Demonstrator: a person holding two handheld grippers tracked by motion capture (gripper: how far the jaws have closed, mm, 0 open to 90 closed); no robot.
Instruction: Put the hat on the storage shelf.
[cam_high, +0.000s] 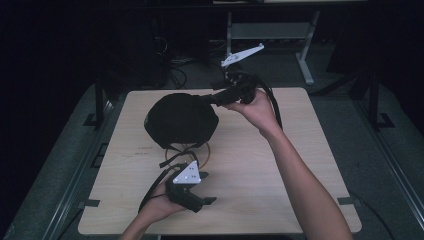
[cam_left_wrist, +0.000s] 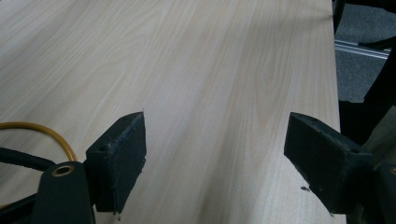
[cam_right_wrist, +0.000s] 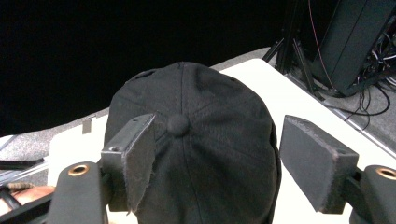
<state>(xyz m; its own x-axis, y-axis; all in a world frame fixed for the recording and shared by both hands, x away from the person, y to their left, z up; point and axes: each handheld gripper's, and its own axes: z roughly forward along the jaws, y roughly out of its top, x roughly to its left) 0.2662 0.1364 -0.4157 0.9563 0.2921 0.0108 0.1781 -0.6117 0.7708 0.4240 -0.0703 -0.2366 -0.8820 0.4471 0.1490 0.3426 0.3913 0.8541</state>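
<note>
A black baseball cap (cam_high: 181, 119) lies crown up on the left-middle of the light wooden table (cam_high: 260, 170). My right gripper (cam_high: 209, 99) comes in from the cap's right, tips at its rim. In the right gripper view this gripper (cam_right_wrist: 217, 135) is open, its jaws spread wide over the cap's crown (cam_right_wrist: 201, 154) and top button (cam_right_wrist: 178, 124), and I cannot tell whether they touch the cloth. My left gripper (cam_high: 207, 188) is held low near the table's front edge, pointing right. It is open (cam_left_wrist: 217, 126) over bare wood, with nothing between its jaws.
A thin yellow cable (cam_high: 204, 150) and black cables (cam_high: 170, 159) run from under the cap toward the left gripper; the yellow cable (cam_left_wrist: 44, 131) also curves beside its left jaw. Dark stands, metal frames and cords crowd the floor behind the table.
</note>
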